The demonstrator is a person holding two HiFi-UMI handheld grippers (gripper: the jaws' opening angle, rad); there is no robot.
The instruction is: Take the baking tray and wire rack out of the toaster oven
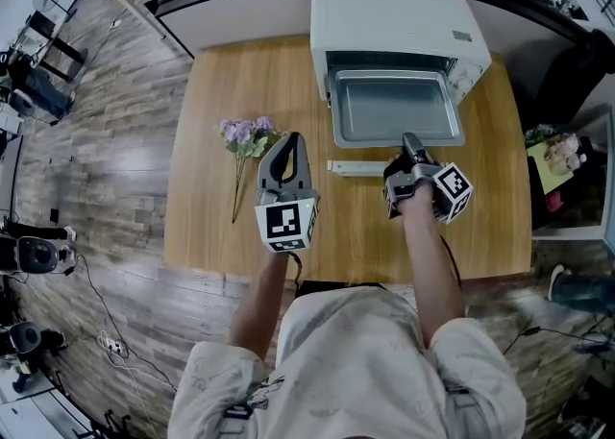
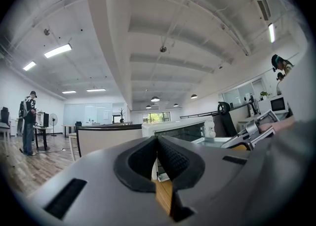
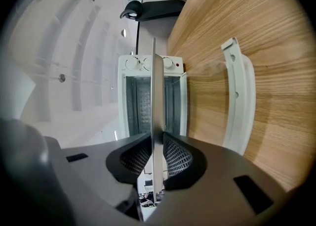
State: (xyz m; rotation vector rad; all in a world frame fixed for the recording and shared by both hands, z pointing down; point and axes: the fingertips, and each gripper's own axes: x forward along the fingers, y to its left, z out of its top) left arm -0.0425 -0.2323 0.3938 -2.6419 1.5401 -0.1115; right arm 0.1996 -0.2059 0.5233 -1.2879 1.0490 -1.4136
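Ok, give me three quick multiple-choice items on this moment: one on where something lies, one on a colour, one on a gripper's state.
1. Where do the purple flowers lie?
A. on the wooden table, left of the toaster oven in the head view
B. inside the oven
C. on the floor

2. What colour is the toaster oven's casing?
A. black
B. white
C. red

3. What state is the right gripper in?
A. open above the table
B. shut on nothing
C. shut on the baking tray

Answers:
1 A, the flowers rest on the bare tabletop beside the oven.
2 B, its top and sides show white.
3 C, the right gripper view shows the tray's edge pinched between the pads.
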